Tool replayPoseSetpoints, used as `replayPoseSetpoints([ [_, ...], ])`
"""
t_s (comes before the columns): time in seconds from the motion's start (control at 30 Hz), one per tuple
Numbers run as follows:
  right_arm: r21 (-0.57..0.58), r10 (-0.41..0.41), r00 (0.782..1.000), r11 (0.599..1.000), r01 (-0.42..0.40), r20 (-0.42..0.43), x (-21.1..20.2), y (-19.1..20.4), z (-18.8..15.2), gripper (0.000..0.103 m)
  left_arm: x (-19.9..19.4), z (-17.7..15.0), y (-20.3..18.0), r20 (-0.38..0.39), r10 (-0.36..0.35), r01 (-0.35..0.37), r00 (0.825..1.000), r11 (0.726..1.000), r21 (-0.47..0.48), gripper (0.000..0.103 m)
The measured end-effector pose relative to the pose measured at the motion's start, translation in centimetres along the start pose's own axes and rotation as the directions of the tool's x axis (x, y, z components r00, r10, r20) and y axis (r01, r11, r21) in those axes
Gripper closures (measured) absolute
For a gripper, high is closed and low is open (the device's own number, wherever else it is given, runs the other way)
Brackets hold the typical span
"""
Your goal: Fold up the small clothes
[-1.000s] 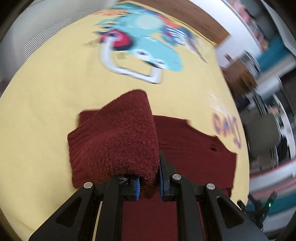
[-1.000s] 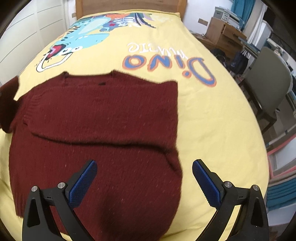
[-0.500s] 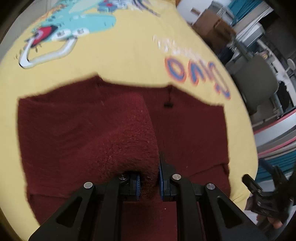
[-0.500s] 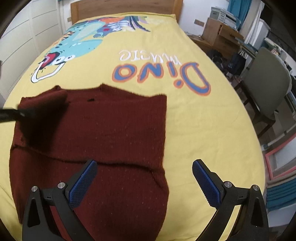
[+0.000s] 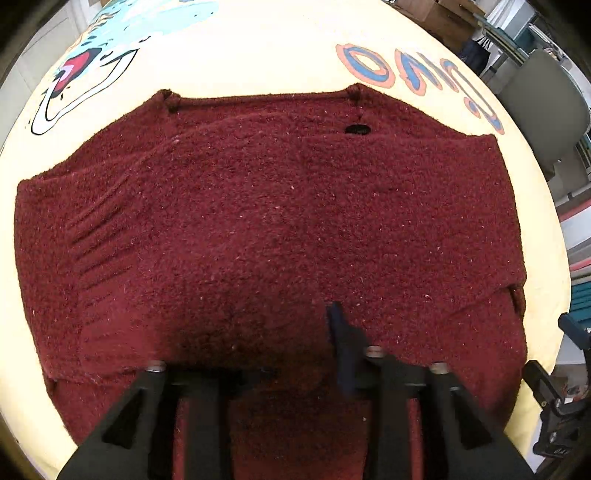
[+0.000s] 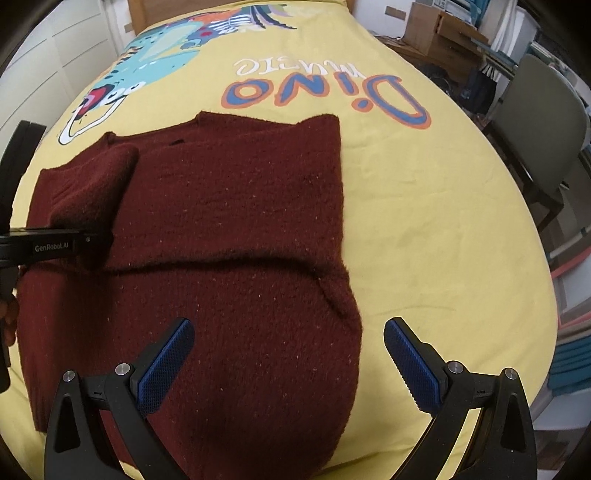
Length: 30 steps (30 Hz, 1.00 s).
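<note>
Here, fuzzy maroon sweater (image 6: 229, 229), sleeves folded across; left gripper (image 5: 295, 354) jaws clamped on sleeve, right gripper (image 6: 288, 358) jaws apart.

The sweater (image 6: 229, 236) lies on the bed (image 6: 424, 221) before me; my left claw (image 6: 88, 240) sits at its left side, a chair (image 6: 535, 122) stands right of the bed.

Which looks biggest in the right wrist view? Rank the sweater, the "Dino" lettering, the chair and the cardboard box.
1. Sweater, by far the largest.
2. "Dino" lettering.
3. Chair, close to the lettering; it is cut by the frame's edge and farther off, so that order is unsure.
4. Cardboard box, smallest, but farthest away.
</note>
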State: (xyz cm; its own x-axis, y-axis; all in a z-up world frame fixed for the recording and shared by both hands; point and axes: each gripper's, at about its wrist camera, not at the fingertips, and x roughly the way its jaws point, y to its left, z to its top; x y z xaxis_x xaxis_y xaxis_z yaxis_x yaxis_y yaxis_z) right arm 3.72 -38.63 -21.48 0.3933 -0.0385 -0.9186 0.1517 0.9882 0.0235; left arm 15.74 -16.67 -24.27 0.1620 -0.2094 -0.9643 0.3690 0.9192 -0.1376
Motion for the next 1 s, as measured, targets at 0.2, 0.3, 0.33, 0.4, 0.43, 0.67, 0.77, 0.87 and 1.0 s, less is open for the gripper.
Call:
replayPoseSetpoints([
  [0.2, 0.028, 0.022, 1.0, 0.999, -0.022, 0.014, -0.3, -0.8, -0.4, 0.001, -0.1, -0.2, -0.1, -0.018, -0.01, 0.01, 1.0, 1.0, -0.014, 0.005],
  [0.3, 0.034, 0.015, 1.0, 0.999, -0.015, 0.01, -0.3, -1.2, -0.7, 0.001, 0.3, -0.5, -0.5, -0.02, -0.011, 0.011, 1.0, 1.0, 0.005, 0.001],
  [0.33, 0.039, 0.013, 1.0, 0.999, -0.013, 0.009, -0.3, -1.4, -0.8, 0.001, 0.1, -0.9, -0.3, -0.017, -0.019, 0.019, 1.0, 1.0, 0.006, 0.001],
  [0.4, 0.05, 0.014, 1.0, 0.999, -0.015, 0.005, -0.2, -1.7, -1.0, 0.001, -0.3, -1.3, -0.1, -0.013, -0.022, 0.022, 1.0, 1.0, 0.012, 0.001],
  [0.43, 0.055, 0.014, 1.0, 0.998, -0.015, 0.003, -0.2, -1.8, -1.1, 0.001, -0.5, -1.5, 0.0, -0.015, -0.02, 0.021, 1.0, 1.0, 0.022, 0.001],
  [0.67, 0.062, 0.013, 1.0, 0.998, -0.013, -0.005, -0.1, -2.1, -1.4, 0.001, -2.5, -3.6, 2.4, -0.036, 0.017, -0.014, 0.999, 0.996, 0.094, 0.001],
  [0.77, 0.062, 0.015, 1.0, 0.998, -0.015, -0.008, 0.0, -2.0, -1.4, 0.001, -3.4, -4.6, 5.2, -0.037, 0.044, -0.041, 0.998, 0.996, 0.082, 0.001],
  [0.87, 0.054, 0.015, 1.0, 0.998, -0.014, -0.011, 0.1, -1.8, -1.4, 0.001, -4.9, -5.3, 7.4, -0.02, 0.075, -0.074, 0.997, 0.996, 0.055, 0.001],
  [1.0, 0.047, 0.016, 1.0, 0.999, -0.016, -0.016, 0.3, -1.2, -1.4, 0.001, -5.2, -6.2, 11.4, -0.002, 0.139, -0.139, 0.99, 0.99, 0.022, 0.002],
])
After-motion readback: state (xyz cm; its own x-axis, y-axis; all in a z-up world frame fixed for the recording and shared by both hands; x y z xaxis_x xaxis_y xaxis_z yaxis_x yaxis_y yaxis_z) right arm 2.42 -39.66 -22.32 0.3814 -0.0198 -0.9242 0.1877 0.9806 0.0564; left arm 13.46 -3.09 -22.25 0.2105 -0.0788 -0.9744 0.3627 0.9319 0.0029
